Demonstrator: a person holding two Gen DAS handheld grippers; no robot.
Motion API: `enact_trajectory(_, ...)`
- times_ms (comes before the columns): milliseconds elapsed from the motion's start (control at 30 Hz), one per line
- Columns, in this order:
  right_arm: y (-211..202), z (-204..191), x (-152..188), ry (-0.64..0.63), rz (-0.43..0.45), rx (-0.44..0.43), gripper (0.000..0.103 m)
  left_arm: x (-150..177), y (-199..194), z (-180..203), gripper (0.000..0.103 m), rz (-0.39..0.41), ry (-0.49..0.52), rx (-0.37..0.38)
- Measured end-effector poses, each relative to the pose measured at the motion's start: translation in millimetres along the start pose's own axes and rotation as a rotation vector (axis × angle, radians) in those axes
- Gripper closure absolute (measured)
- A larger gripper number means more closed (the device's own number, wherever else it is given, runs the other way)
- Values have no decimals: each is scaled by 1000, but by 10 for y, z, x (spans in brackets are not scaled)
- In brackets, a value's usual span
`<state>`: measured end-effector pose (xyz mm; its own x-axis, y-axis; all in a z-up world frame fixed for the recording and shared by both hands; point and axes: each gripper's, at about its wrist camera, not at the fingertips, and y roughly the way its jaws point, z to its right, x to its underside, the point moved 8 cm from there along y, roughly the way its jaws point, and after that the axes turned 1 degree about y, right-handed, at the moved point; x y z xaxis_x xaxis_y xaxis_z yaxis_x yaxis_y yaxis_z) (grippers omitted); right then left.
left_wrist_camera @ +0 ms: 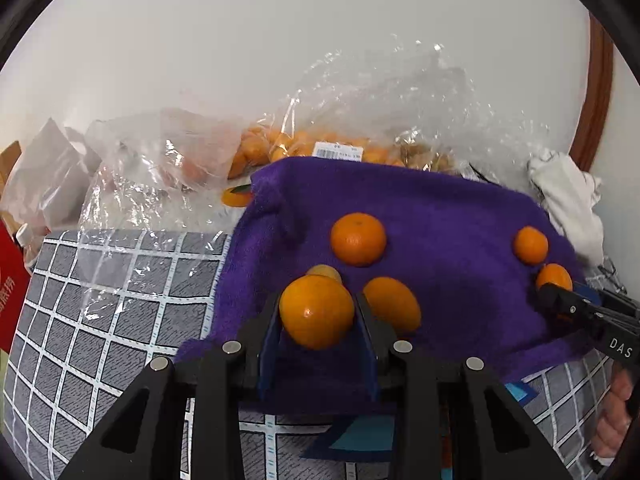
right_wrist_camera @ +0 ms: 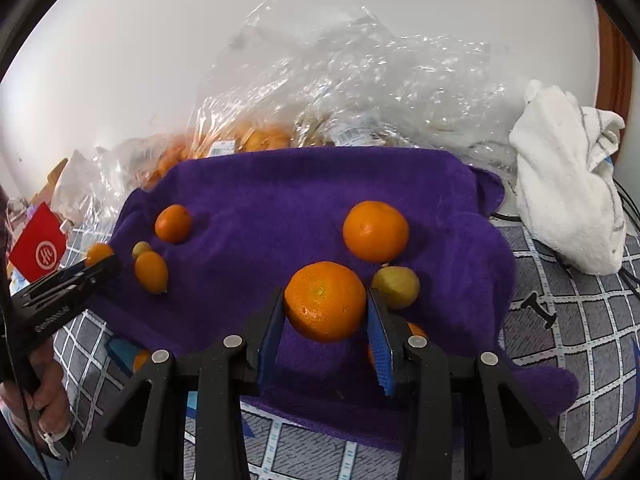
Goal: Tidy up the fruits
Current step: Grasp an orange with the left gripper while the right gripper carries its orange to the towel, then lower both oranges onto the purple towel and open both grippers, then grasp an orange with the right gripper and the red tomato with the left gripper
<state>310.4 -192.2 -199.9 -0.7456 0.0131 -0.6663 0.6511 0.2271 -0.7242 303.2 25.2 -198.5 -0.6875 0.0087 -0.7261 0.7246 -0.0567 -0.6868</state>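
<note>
A purple towel [left_wrist_camera: 440, 216] [right_wrist_camera: 280, 192] lies on the checked table with several oranges on it. My left gripper [left_wrist_camera: 317, 312] is shut on a smooth orange [left_wrist_camera: 316, 311], held just above the towel's near edge; it shows at the left of the right wrist view [right_wrist_camera: 100, 264]. My right gripper [right_wrist_camera: 325, 304] is shut on a dimpled orange [right_wrist_camera: 325, 301]; it shows at the right of the left wrist view [left_wrist_camera: 556, 292]. A large orange [left_wrist_camera: 358, 239] [right_wrist_camera: 375, 230], an oval orange [left_wrist_camera: 394, 304] [right_wrist_camera: 151, 272] and a yellowish fruit [right_wrist_camera: 396, 286] rest on the towel.
Clear plastic bags [left_wrist_camera: 304, 148] [right_wrist_camera: 340, 80] with many more oranges lie behind the towel against the white wall. A crumpled white cloth [right_wrist_camera: 568, 184] [left_wrist_camera: 568, 196] sits at the right. A red packet [right_wrist_camera: 38, 250] [left_wrist_camera: 10, 300] stands at the left. The checked tablecloth [left_wrist_camera: 100, 300] surrounds the towel.
</note>
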Motion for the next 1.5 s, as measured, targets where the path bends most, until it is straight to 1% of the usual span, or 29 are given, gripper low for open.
enact_trajectory(333, 145, -43, 81, -24, -49, 12, 63, 44, 62, -17, 70, -28, -11, 5)
enact_trajectory(467, 145, -37, 76, -18, -49, 15, 62, 50, 41, -13, 70, -22, -2, -5)
enact_trajectory(567, 142, -36, 69, -21, -48, 26, 59, 53, 42, -3, 70, -25, 13, -23)
enact_trajectory(600, 135, -37, 66, -22, -47, 27, 56, 52, 35, 1, 70, -25, 16, -27)
enact_trajectory(667, 110, -39, 58, -25, -38, 28, 54, 43, 19, 11, 69, -13, 10, -23)
enact_trajectory(700, 95, -38, 55, -26, -36, 31, 53, 32, 12, 12, 64, -8, 8, -21)
enact_trajectory(733, 74, -34, 54, -25, -33, 33, 52, 20, -5, 8, 59, -1, 5, -19)
enact_trajectory(767, 51, -28, 50, -25, -28, 34, 51, 6, -30, 2, 57, 11, -1, -15)
enact_trajectory(800, 20, -29, 42, -25, -18, 33, 47, -3, -51, -9, 55, 18, -6, -13)
enact_trajectory(833, -18, -30, 36, -24, -6, 35, 43, -17, -77, -19, 55, 29, -12, -12)
enact_trajectory(867, -45, -36, 25, -25, 4, 37, 42, -28, -99, -28, 55, 35, -17, -9)
enact_trajectory(967, -151, -67, -36, -27, 38, 37, 42, -61, -156, -37, 55, 48, -22, -1)
enact_trajectory(1067, -316, -86, -93, -2, 81, 32, 42, -110, -252, -49, 55, 83, -28, 14)
enact_trajectory(1167, -514, -91, -75, 32, 87, 10, 42, -147, -319, -51, 55, 96, -43, 37)
enact_trajectory(1233, -667, -93, -49, 32, 102, 25, 42, -179, -377, -34, 55, 100, -47, 60)
enact_trajectory(1333, -804, -99, 14, 23, 101, 62, 42, -233, -499, 3, 55, 126, -29, 74)
enact_trajectory(1400, -835, -168, 83, 22, 75, 53, 42, -272, -602, 19, 55, 140, 1, 66)
enact_trajectory(1467, -830, -280, 153, -2, 48, 43, 42, -285, -698, -10, 55, 132, 3, 66)
enact_trajectory(1500, -821, -344, 186, -20, 40, 45, 42, -265, -762, -47, 55, 118, -10, 84)
